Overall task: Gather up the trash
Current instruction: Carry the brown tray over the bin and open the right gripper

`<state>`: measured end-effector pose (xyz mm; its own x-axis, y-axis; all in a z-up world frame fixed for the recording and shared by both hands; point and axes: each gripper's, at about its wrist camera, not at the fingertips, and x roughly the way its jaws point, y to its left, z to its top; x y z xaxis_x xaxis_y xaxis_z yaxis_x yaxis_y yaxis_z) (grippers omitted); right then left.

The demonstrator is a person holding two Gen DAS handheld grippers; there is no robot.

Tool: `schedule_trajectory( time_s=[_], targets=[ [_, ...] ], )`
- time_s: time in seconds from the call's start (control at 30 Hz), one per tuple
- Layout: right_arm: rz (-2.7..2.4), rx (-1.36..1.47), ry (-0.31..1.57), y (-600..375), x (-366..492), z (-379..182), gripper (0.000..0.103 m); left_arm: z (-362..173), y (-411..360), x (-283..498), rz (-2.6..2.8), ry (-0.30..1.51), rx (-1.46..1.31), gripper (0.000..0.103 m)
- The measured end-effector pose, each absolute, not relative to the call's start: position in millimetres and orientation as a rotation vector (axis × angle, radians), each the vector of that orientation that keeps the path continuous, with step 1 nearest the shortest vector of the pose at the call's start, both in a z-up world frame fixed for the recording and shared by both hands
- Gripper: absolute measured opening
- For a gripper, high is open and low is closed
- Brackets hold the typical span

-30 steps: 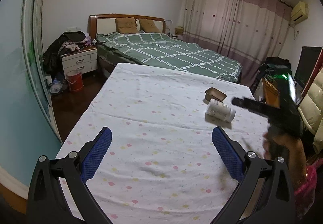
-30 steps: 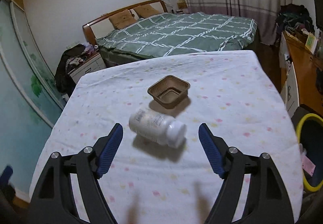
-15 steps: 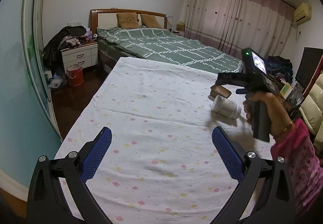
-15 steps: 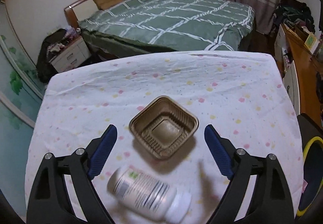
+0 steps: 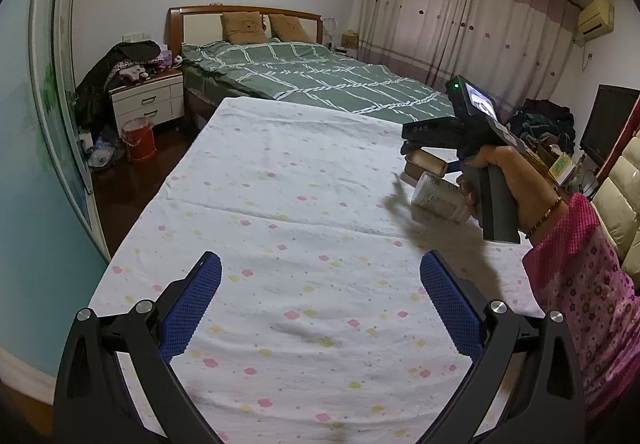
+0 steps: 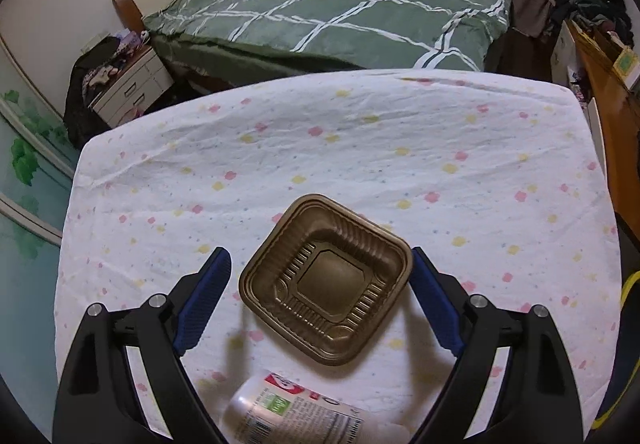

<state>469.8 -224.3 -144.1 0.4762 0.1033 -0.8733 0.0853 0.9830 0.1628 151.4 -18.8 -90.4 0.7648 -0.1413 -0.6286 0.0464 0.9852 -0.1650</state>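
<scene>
Her right gripper (image 6: 322, 284) straddles the brown plastic tray (image 6: 326, 280), fingers apart; the left gripper (image 5: 320, 304) hangs spread wide.

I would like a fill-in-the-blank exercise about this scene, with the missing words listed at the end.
1. The brown plastic tray lies between the open fingers of the ____ gripper.
2. The white bottle lies on its ____ on the flowered tablecloth.
3. The left gripper is open and holds ____.
4. Beyond the table stands a bed with a ____ checked cover.

Missing words: right; side; nothing; green
</scene>
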Motion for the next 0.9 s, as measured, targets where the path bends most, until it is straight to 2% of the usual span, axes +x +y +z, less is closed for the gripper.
schedule_trajectory(
  time_s=[0.17, 0.23, 0.37, 0.9],
  targets=[
    [0.016, 0.158, 1.103, -215, 472, -147, 0.084, -91, -23, 149, -0.106, 0.701, -0.142, 0.098],
    [0.016, 0.151, 1.118, -214, 472, -149, 0.078, -92, -26, 149, -0.11, 0.706, -0.142, 0.098],
    [0.024, 0.154, 1.121, -218, 470, -149, 0.077, -93, -26, 150, -0.112, 0.71, -0.138, 0.098],
    [0.032, 0.213, 0.964, -302, 390, -102, 0.077, -92, -63, 156, -0.188, 0.713, -0.079, 0.098]
  ],
)
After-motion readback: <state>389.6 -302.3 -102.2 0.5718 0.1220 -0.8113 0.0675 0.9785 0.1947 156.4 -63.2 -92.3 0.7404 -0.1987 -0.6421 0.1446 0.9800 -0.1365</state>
